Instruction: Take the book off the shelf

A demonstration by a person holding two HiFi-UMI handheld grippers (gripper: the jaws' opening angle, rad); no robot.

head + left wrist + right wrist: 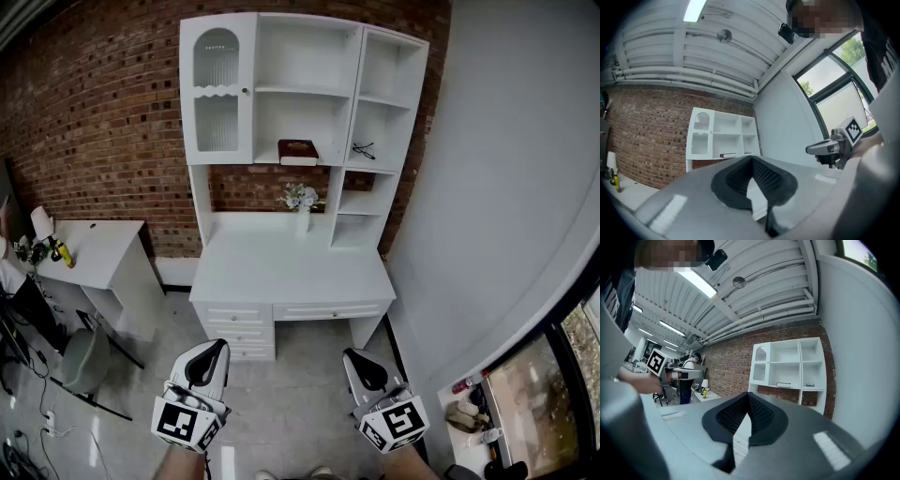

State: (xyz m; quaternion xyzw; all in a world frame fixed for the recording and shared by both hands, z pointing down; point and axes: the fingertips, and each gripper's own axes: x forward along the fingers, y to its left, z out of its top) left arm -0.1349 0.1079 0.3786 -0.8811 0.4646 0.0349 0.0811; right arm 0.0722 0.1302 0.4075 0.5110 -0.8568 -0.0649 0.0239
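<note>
A dark red book is lying flat on the white shelf at twelve o'clock, above the worktop. The left tool and the right tool are both pressed together and empty. They are hovering at six o'clock, well apart from the book, so the reach is probably not yet begun.

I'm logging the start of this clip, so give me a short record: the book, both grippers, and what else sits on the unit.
book: lies flat on the middle shelf of the hutch, untouched
left gripper: shut, empty, low, well short of the desk
right gripper: shut, empty, equally far back
nearby: glasses in the compartment right of the book; flower vase on the desk below
stage: reach not yet begun
</note>
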